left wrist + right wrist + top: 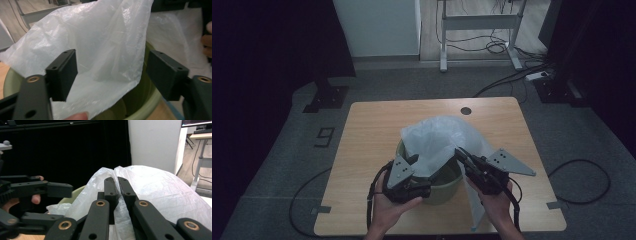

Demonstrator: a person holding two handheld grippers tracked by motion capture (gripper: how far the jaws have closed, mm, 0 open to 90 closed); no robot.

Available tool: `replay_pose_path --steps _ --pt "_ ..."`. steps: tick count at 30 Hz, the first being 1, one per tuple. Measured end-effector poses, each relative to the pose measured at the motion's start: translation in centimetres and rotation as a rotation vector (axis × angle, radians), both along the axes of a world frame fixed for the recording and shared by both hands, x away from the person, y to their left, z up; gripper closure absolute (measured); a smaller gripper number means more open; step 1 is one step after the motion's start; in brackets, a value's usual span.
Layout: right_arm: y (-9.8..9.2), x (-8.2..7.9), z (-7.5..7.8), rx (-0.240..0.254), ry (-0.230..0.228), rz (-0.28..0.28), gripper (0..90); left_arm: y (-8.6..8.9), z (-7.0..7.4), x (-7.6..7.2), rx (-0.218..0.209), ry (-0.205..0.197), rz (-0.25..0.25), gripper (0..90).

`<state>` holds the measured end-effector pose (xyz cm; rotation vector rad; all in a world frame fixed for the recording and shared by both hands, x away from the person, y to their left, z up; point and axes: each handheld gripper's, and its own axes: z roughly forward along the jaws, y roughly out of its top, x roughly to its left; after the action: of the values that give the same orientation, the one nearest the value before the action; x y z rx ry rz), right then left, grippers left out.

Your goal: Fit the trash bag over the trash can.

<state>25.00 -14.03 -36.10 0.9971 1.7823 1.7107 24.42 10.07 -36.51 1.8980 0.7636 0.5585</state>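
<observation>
Your left hand (388,207) comes in from bottom edge, palm cupping left gripper (414,165) at near rim of bucket (447,192). Your right hand (496,200) grips right gripper (460,152), angled up-left over bucket. Count: one green bucket, one white plastic bag (439,137), two grippers. Bucket sits at table (372,130) centre-front, bag draped over it. Left jaws stand wide, bag film between pads (62,73), not pressed. Right jaws pinch bag's edge tight.
</observation>
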Motion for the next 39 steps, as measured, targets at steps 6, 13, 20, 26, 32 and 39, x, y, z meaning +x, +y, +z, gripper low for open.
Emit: replay_pose_path --steps 6,13,20,26,32,39 --pt "0.2 -0.7 0.1 -0.010 -0.016 0.015 84.9 -1.3 -0.3 0.6 0.036 0.004 -0.014 49.0" --pt "0.0 -0.9 0.0 0.000 -0.023 0.017 83.9 -1.3 -0.6 1.0 -0.007 0.016 0.001 70.1" --pt "0.0 -0.7 -0.6 0.007 -0.009 0.026 80.8 -0.9 -0.7 1.1 -0.087 0.000 -0.011 86.6" --pt "-0.1 -1.0 -1.4 0.012 -0.006 0.041 70.2 -0.9 -1.2 1.4 -0.111 0.018 -0.022 89.4" --pt "-0.2 -2.7 -2.4 0.021 -0.039 -0.009 45.2 -0.9 -1.7 1.6 -0.115 0.036 -0.010 89.4" --pt "-0.4 -5.6 -5.0 -0.006 -0.034 -0.091 32.7 -0.9 -1.9 1.8 -0.115 0.046 -0.002 89.4"
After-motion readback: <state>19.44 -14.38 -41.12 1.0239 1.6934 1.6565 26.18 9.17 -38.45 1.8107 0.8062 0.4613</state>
